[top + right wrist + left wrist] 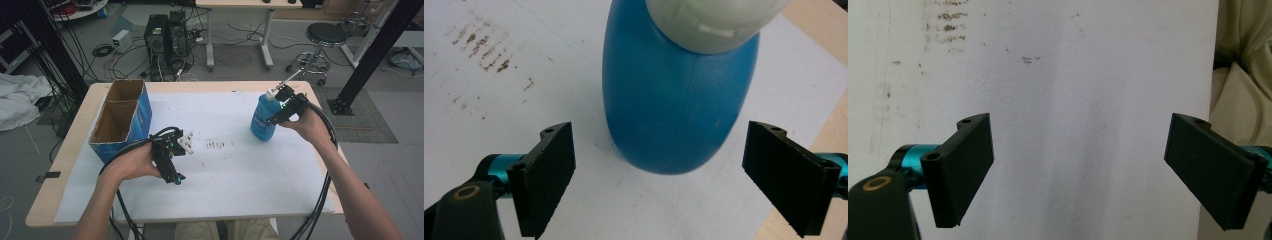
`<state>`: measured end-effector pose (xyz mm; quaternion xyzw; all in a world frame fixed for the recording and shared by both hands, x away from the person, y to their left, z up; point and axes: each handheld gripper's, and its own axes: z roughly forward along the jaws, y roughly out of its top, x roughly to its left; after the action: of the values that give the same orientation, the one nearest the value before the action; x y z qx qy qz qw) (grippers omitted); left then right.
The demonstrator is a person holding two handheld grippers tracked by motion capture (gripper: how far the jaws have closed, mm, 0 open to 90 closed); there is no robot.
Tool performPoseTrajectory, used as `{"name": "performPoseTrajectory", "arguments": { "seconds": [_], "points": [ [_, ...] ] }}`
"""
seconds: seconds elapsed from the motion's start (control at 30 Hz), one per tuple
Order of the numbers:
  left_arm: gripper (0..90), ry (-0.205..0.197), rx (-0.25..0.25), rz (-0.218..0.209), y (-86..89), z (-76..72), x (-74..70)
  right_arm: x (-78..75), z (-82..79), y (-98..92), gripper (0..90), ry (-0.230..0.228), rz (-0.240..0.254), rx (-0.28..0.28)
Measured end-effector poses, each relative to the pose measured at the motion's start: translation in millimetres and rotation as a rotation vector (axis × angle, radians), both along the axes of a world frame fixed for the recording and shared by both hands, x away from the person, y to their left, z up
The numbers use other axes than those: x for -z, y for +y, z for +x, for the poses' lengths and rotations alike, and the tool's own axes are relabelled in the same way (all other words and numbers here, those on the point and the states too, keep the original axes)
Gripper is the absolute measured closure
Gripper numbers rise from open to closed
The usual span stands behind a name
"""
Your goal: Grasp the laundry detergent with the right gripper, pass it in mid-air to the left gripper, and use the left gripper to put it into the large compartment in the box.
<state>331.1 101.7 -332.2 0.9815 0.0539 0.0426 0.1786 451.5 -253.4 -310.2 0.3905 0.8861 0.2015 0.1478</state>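
Observation:
A blue bottle (262, 121) with a white pump top stands upright on the white paper sheet (225, 180) at the table's right. My right gripper (286, 107) hovers just right of the bottle's top and is open. In the right gripper view the bottle (674, 110) sits ahead of the open gripper (659, 175), between the lines of the two jaws and untouched. My left gripper (172, 166) hangs over the paper left of centre. In the left gripper view that gripper (1080, 170) is open with bare paper (1073, 75) beneath it.
An open blue cardboard box (122, 117) stands at the table's left, close to my left hand. Dark smudges (217, 146) mark the paper near the middle. Beyond the far edge are computer towers (167, 37), cables and a stool (325, 37).

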Motion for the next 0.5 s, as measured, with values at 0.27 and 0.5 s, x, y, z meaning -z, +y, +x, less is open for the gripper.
{"name": "performPoseTrajectory", "arguments": {
  "seconds": [0.27, 0.5],
  "points": [
    [12.4, 0.004, 0.004, 0.006, 1.1, 1.7, 2.5, 8.4, 7.8, 2.0, 12.8, -0.018, 0.037, 0.027],
    [12.4, 0.005, -0.005, 0.0, 3.2, 1.2, 3.8, 15.6, 9.7, 3.3, 12.9, -0.027, 0.082, 0.049]
  ]
}}
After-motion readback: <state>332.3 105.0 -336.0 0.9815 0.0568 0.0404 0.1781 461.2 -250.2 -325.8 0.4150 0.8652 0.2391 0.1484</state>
